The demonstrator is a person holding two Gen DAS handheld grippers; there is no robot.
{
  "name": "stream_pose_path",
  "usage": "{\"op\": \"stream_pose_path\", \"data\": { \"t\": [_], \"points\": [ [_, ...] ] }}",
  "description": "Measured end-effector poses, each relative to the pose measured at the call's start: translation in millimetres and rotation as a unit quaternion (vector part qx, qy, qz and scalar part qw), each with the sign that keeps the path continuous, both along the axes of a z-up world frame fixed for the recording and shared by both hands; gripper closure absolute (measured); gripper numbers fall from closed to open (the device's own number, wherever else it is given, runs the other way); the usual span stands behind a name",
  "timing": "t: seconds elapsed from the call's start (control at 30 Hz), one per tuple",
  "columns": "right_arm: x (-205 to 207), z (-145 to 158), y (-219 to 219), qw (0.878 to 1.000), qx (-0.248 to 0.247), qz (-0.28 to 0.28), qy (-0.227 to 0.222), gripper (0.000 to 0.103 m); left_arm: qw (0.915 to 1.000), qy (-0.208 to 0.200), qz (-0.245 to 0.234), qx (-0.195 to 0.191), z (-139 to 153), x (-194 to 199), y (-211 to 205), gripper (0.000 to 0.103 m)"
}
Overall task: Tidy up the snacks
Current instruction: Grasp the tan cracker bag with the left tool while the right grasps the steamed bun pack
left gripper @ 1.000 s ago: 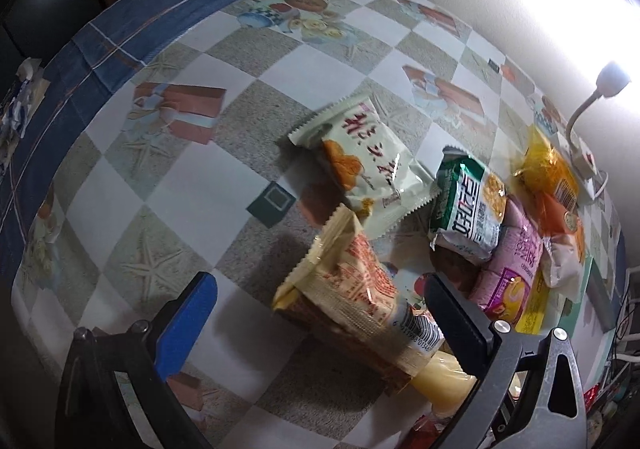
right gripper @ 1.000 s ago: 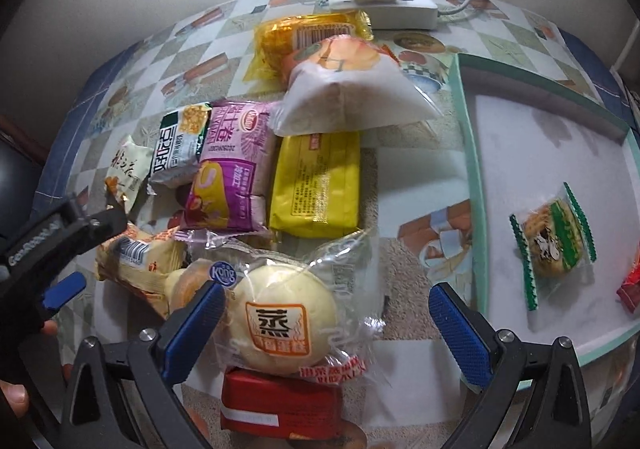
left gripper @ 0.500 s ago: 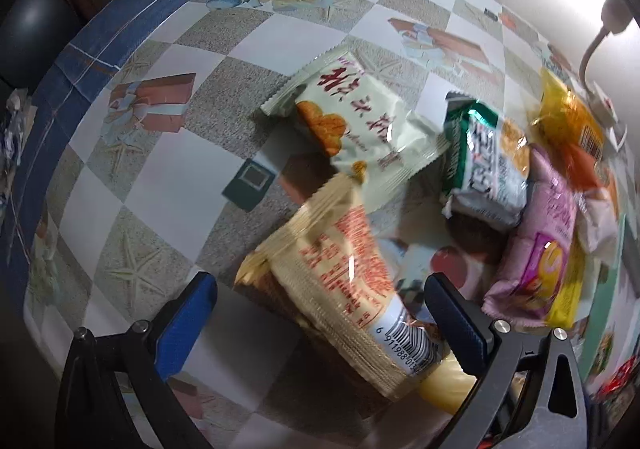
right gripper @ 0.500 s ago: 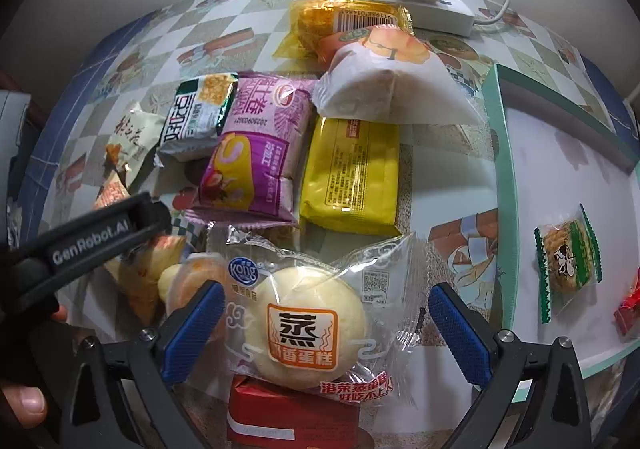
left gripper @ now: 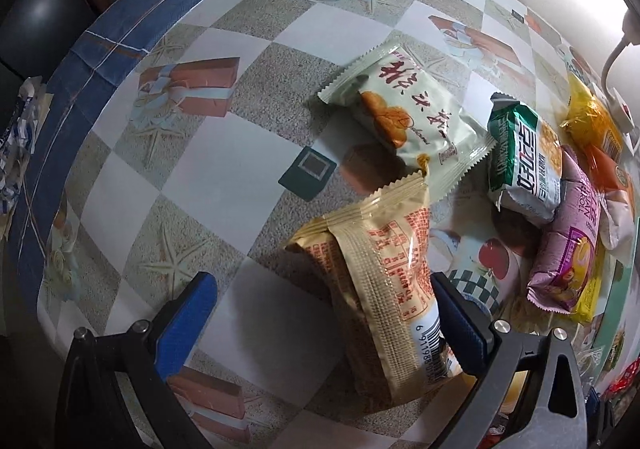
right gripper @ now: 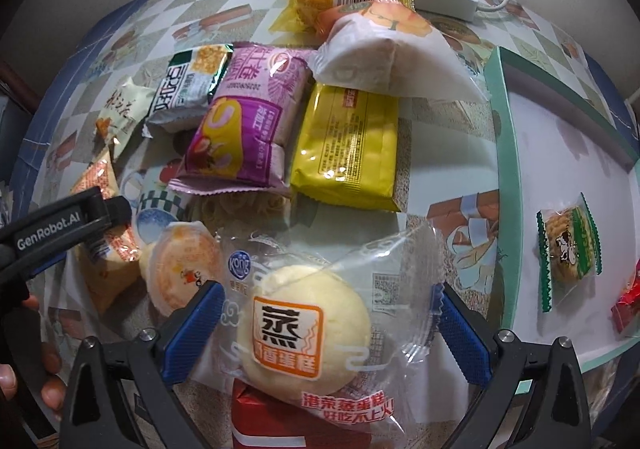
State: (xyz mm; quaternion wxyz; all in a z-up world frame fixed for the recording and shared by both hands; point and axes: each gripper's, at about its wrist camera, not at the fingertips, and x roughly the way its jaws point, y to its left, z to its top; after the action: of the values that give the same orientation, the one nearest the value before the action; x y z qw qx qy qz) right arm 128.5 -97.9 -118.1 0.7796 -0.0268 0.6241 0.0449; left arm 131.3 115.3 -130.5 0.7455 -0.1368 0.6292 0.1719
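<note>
Our left tongs [left gripper: 320, 313] stand spread around a tan snack packet [left gripper: 384, 281] lying on the checked bench [left gripper: 224, 153]; its right pad touches the packet's edge, the left pad is apart. Beside it lie a pale green packet [left gripper: 412, 125] and a green-white one [left gripper: 524, 161]. Our right tongs [right gripper: 328, 325] are spread wide around a clear-wrapped steamed cake [right gripper: 304, 321]. Rightmost, a mint-rimmed tray [right gripper: 500, 153] holds a small green-edged biscuit [right gripper: 568, 253].
</note>
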Motion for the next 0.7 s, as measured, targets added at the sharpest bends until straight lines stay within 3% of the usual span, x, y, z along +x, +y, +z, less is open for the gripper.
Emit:
{"op": "stream_pose_path", "data": {
  "t": [0.4,0.53,0.7],
  "points": [
    [-4,-7,4,1.000,-0.001,0.003,0.008,0.002,0.9999,-0.004,-0.012,-0.003,0,1,-32,0.000],
    [-4,0,2,1.000,0.003,0.003,0.006,0.015,0.9999,-0.004,-0.013,-0.010,3,6,-43,0.001],
    [-6,1,5,1.000,0.016,0.002,0.011,0.024,0.9994,-0.013,-0.027,-0.017,11,12,-51,0.020]
  ]
}}
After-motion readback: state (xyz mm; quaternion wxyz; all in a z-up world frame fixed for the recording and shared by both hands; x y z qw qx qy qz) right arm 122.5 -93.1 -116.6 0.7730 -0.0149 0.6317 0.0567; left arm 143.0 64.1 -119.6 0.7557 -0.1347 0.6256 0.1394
